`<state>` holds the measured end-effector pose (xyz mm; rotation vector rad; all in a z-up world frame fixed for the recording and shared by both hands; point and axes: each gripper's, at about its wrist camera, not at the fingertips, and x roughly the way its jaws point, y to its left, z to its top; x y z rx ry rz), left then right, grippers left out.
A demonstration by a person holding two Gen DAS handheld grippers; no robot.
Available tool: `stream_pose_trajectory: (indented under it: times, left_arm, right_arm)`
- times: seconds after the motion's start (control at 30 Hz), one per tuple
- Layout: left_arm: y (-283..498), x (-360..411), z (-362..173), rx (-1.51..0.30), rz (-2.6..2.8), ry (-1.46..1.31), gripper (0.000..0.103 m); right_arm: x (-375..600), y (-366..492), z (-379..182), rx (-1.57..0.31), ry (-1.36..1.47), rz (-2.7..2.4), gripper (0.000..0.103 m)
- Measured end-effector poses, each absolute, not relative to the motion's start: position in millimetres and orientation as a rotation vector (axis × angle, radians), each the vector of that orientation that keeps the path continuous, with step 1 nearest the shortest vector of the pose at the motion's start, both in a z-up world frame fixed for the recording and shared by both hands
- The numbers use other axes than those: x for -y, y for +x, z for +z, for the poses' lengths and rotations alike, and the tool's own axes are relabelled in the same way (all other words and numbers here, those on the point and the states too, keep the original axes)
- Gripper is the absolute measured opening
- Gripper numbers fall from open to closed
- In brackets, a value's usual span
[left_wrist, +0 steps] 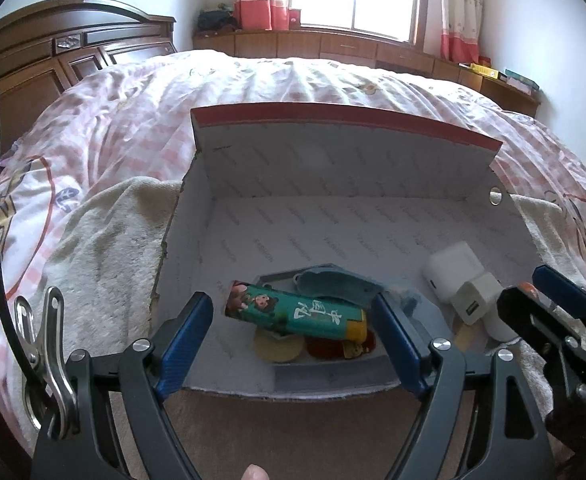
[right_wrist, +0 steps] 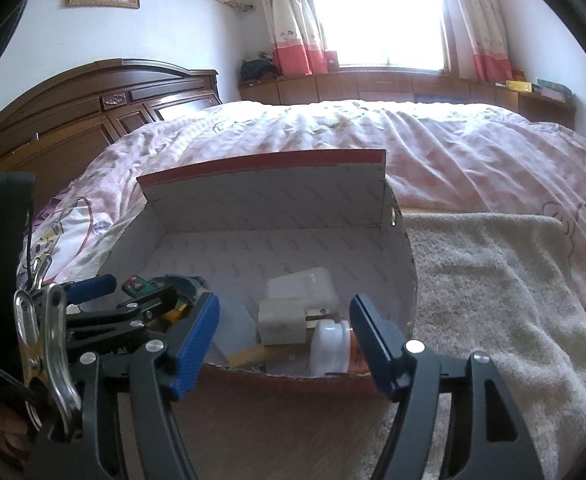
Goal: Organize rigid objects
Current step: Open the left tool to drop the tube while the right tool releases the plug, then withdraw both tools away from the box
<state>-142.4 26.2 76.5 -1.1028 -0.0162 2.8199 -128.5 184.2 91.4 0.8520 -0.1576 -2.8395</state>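
Note:
An open white cardboard box (left_wrist: 333,216) with a red-edged lid stands on a towel on the bed; it also shows in the right wrist view (right_wrist: 253,224). Inside lie a green cartoon-printed tube (left_wrist: 293,312), a blue-grey pouch (left_wrist: 333,284), a white charger block (left_wrist: 453,272), a smaller white plug adapter (left_wrist: 475,298) and round red and yellow items, partly hidden. The right wrist view shows the charger (right_wrist: 305,288), adapter (right_wrist: 281,320) and a white container (right_wrist: 329,344). My left gripper (left_wrist: 293,336) is open and empty at the box's near edge. My right gripper (right_wrist: 285,340) is open and empty beside it.
A cream towel (right_wrist: 493,300) lies under and right of the box on a pink checked bedspread (left_wrist: 253,84). A wooden headboard (left_wrist: 33,64) stands at the left. Low wooden cabinets (right_wrist: 373,88) run under the window. The right gripper shows at the left view's right edge (left_wrist: 553,320).

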Motion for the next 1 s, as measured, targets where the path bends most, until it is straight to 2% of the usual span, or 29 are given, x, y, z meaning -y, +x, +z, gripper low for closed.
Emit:
stream_pose_trajectory:
  times: [0.57,1.0]
  left_arm:
    - [-91.6,-17.8,85.1,0.069,2.799,-1.108,0.083]
    - [-63.1,-18.6,67.0,0.044,2.778,-1.189,0.083]
  right_arm:
    - [-176.9,-90.2,91.9,0.177,0.89,-2.832,0.072]
    - [-176.2,-65.5,68.0,0.196,1.013,-2.814,0.072]
